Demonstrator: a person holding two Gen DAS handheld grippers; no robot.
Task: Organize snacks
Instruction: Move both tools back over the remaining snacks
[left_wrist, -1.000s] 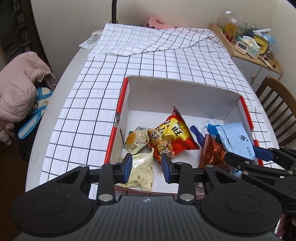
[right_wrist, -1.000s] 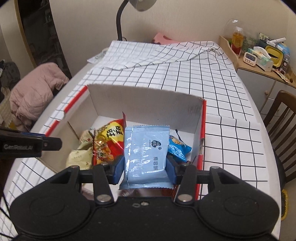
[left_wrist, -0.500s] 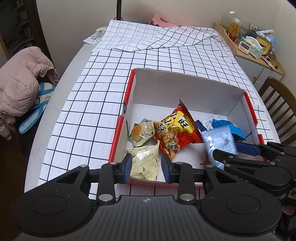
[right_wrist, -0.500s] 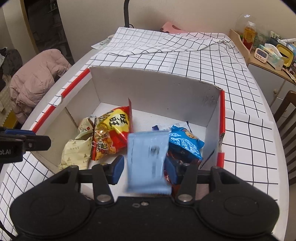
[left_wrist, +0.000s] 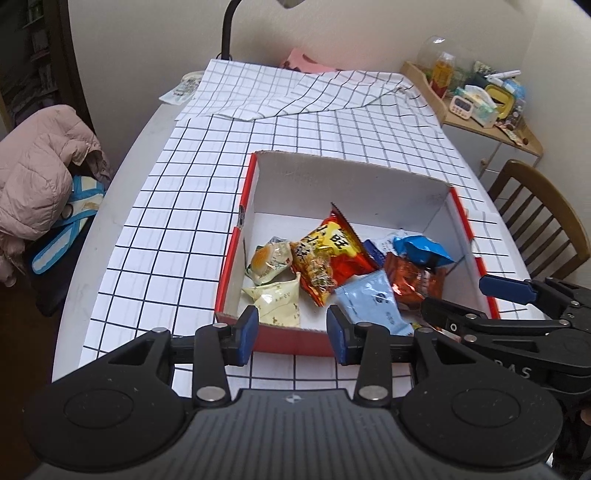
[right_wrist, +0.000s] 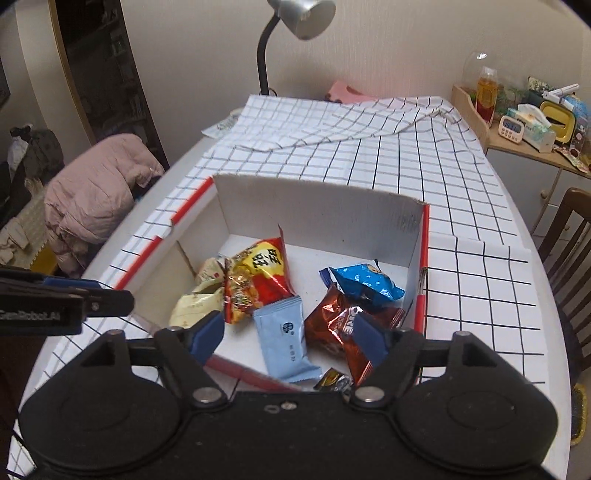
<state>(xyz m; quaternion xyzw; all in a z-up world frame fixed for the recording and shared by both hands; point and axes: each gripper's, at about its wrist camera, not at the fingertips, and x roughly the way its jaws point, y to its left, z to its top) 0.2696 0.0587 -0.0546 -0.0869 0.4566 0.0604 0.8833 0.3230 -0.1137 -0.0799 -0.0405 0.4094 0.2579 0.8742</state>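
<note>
While the checked cloth spreads soft and creased over the table, the stiff white-walled cardboard box holds every snack, so the step looks done well by lifting both claws straight clear without snagging crinkly film. Right gripper is opening wide and empty above the flat, matte pale-blue packet, which lies beside glossy foil bags; left gripper is opening too, narrow, gripping nothing.

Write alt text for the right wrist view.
The right gripper, jaws opening and empty, hangs over a red-edged cardboard box holding snack packets, a pale blue packet lying nearest. The box sits on a checked tablecloth; the left gripper shows at left.
</note>
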